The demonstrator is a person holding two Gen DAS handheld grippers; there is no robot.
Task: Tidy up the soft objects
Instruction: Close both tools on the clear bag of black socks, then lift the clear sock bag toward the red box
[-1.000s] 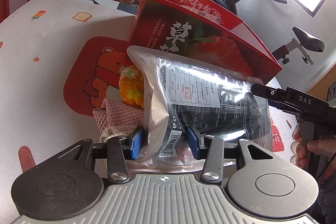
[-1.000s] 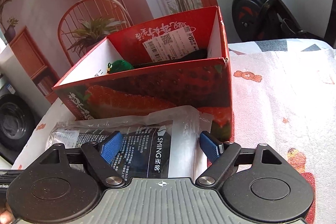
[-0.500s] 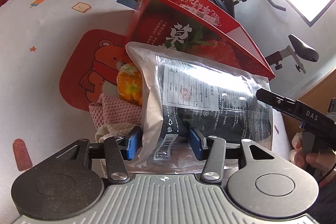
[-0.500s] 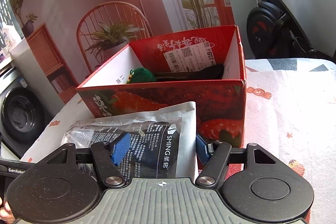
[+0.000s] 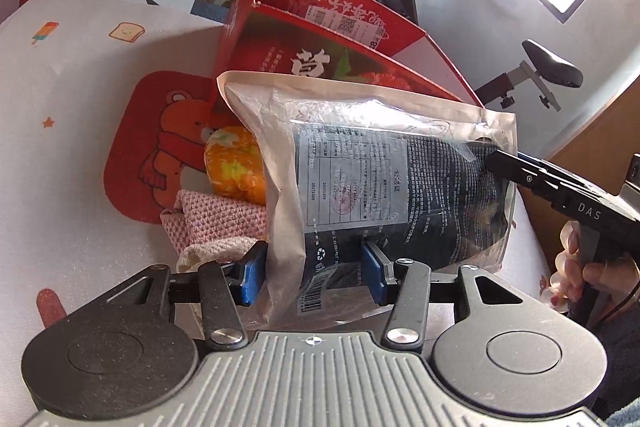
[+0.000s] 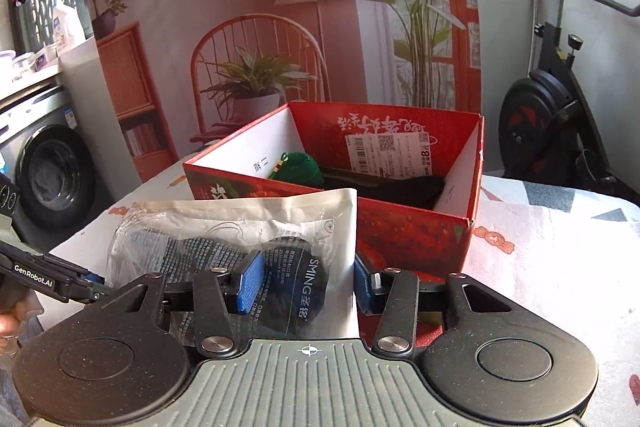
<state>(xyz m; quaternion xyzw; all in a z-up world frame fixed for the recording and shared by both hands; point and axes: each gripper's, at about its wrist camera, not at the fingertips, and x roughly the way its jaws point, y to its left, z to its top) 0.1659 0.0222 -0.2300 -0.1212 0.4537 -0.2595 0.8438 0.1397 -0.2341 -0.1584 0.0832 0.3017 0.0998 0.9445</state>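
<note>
A clear plastic packet with a dark soft item inside (image 5: pixel 384 183) is held up off the table by both grippers. My left gripper (image 5: pixel 314 277) is shut on its lower end. My right gripper (image 6: pixel 306 287) is shut on its other end (image 6: pixel 280 259). The red strawberry box (image 6: pixel 420 239) stands open just behind the packet; a green soft item (image 6: pixel 300 167) and a black one (image 6: pixel 392 185) lie inside. An orange soft toy (image 5: pixel 234 167) and a pink knitted cloth (image 5: pixel 216 219) lie on the table to the left of the packet.
The table has a white printed cover (image 5: pixel 60 99) with a red bear mat (image 5: pixel 160 147) under the toy and cloth. An exercise bike (image 6: pixel 560 115) stands beyond the table's far right edge. A washing machine (image 6: pixel 48 175) is off to the left.
Both grippers have lifted the packet higher, and it now stands up against the box's front wall. The right wrist view looks more down into the box.
</note>
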